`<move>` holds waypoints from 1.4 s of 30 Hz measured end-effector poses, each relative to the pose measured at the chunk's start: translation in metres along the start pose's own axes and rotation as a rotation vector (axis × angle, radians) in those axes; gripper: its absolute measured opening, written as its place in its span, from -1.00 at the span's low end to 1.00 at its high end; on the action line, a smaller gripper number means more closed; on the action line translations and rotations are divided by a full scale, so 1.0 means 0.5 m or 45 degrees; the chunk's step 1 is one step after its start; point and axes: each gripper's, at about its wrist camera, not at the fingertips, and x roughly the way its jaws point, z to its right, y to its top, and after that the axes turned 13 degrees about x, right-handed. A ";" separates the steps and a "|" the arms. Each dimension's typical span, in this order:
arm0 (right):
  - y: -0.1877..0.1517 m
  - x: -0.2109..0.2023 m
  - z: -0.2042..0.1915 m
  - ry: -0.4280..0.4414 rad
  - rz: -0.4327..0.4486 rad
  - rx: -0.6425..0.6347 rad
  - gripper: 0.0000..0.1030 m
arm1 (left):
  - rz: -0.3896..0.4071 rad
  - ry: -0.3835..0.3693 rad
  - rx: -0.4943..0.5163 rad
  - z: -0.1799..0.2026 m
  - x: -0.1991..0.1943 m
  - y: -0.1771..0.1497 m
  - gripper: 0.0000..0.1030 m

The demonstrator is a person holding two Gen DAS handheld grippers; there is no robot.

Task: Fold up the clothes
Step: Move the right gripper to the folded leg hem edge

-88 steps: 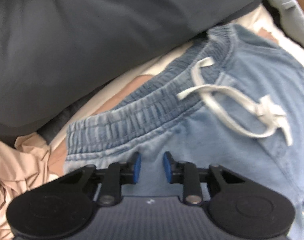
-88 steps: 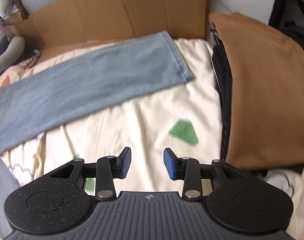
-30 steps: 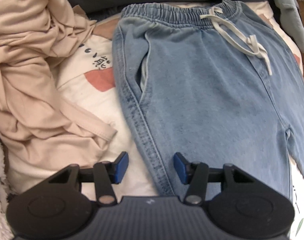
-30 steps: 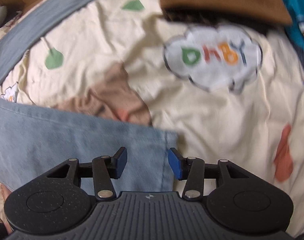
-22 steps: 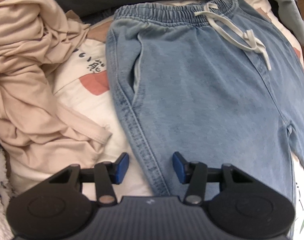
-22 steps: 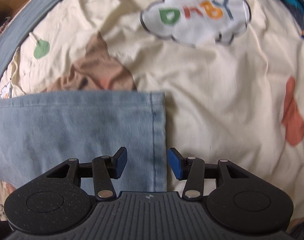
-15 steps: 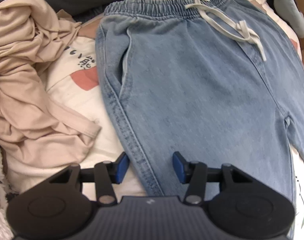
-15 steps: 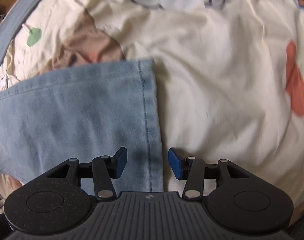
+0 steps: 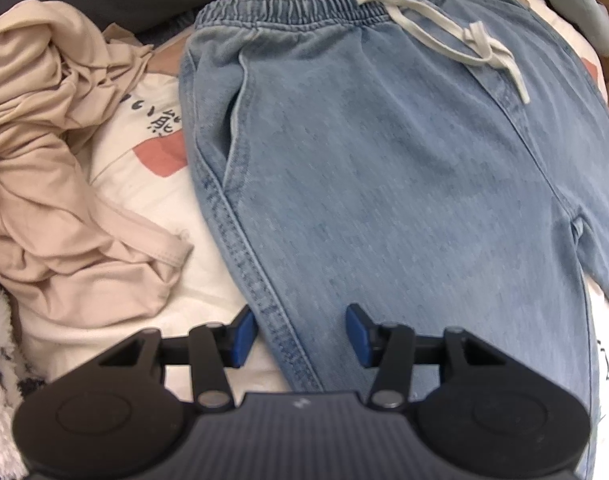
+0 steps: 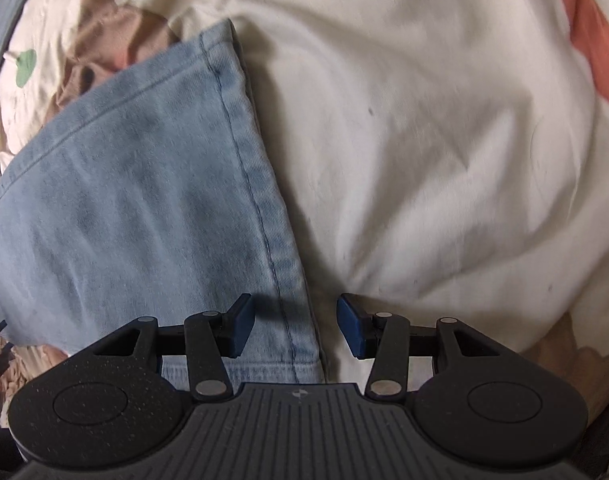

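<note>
Presently, findings:
Jeans point(image 9: 384, 168): lie flat on the bed sheet point(image 10: 424, 140), waistband away from the left camera, likely spread out for folding.
Left tongs point(image 9: 300, 334): spread, empty, straddling the outer side seam below the pocket.
Right tongs point(image 10: 294, 326): spread, empty, straddling the leg hem point(image 10: 260, 184) at its near corner.
Purpose: both appear set to pinch one edge.
Beige garment point(image 9: 52, 168): heaped beside the jeans.

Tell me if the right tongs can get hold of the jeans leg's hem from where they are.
Probably yes. The right tongs are open, and the stitched hem of the light blue denim jeans lies flat between the blue pads on the cream printed bedsheet, with nothing covering it.
</note>
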 end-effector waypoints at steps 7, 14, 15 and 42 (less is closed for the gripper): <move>-0.009 0.034 0.049 0.122 -0.165 0.153 0.06 | -0.006 -0.001 -0.003 0.001 -0.004 -0.012 -0.02; -0.020 0.046 0.095 0.255 -0.244 0.298 0.17 | -0.002 -0.007 -0.016 -0.005 -0.008 -0.020 -0.01; -0.024 0.042 0.097 0.280 -0.247 0.297 0.17 | -0.002 -0.009 -0.015 -0.006 -0.009 -0.021 -0.01; 0.002 0.040 0.120 0.508 -0.232 0.254 -0.51 | 0.049 -0.055 -0.058 -0.044 -0.029 -0.072 -0.02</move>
